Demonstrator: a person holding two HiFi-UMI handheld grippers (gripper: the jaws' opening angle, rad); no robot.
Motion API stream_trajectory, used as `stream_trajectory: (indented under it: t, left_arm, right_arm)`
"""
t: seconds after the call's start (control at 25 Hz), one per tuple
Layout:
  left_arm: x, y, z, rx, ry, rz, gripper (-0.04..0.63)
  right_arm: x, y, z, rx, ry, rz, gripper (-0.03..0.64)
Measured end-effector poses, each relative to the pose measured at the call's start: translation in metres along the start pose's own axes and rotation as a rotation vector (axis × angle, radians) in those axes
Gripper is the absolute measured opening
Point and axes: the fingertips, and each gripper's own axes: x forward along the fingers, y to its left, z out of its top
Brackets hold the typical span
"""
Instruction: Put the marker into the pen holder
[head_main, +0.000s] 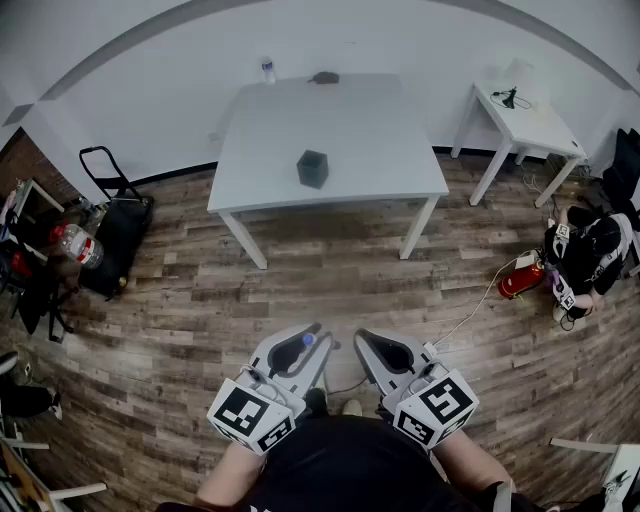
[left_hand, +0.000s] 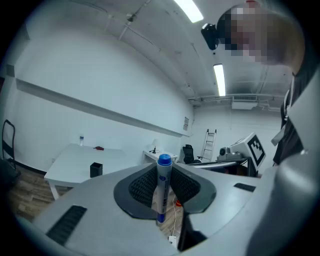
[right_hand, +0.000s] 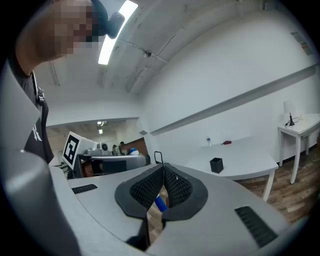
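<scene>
risk: marker cd tilt in the grip & miss the holder mouth
left gripper (left_hand: 163, 175) pinches the marker (left_hand: 162, 192) upright, cap up; right gripper (right_hand: 163, 175) closed, empty. pen holder (head_main: 313, 168) sits nr the desk (head_main: 380, 130) front edge, mid-width, well apart from both. small mouth + round barrel: marker may swing, hit the rim, tip the holder.

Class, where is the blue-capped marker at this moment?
The marker stands upright, gripped between the left gripper's jaws, low and left of centre in the head view, well short of the pen holder on the white table.
</scene>
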Motion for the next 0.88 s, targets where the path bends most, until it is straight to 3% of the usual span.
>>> stream_trajectory:
  t: [0.88]
  left_arm:
    - [0.04,0.154,0.029,-0.008,0.009,-0.082,0.074]
  right_arm:
    - [0.148,-0.034,0.025,0.004,0.018,-0.096,0.017]
